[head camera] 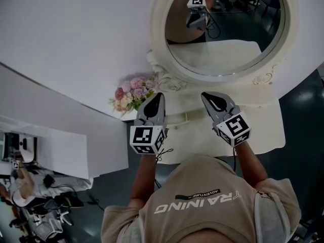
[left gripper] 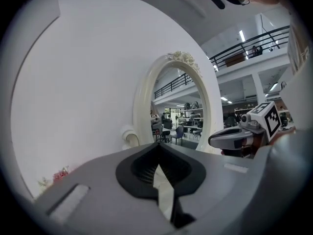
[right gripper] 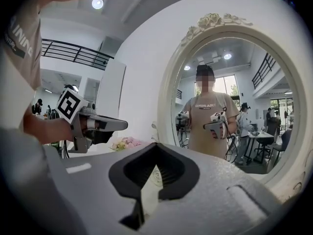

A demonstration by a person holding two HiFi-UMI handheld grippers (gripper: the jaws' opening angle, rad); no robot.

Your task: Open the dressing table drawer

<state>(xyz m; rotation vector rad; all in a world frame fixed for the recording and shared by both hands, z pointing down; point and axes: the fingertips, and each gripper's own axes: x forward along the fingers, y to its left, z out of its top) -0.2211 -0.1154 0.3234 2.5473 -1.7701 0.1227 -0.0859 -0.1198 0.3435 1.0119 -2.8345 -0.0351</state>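
The cream dressing table (head camera: 263, 128) stands against a white wall, with an oval mirror (head camera: 223, 29) in a carved frame. Between the grippers, below the mirror, I see a narrow cream front with a small curved handle (head camera: 185, 118); whether it is the drawer I cannot tell. My left gripper (head camera: 157, 97) and right gripper (head camera: 206, 96) hover side by side above the table's near edge. Both point level at the mirror, both are shut and hold nothing. The mirror (right gripper: 230, 106) fills the right gripper view, and the left gripper (right gripper: 122, 125) shows at its left. The right gripper (left gripper: 215, 140) shows in the left gripper view.
A small bunch of pink flowers (head camera: 132, 92) sits on the table's left end. A white panel (head camera: 66, 151) runs along the left. Cables and gear (head camera: 45, 196) lie on the floor at lower left. Dark floor (head camera: 304, 110) lies to the table's right.
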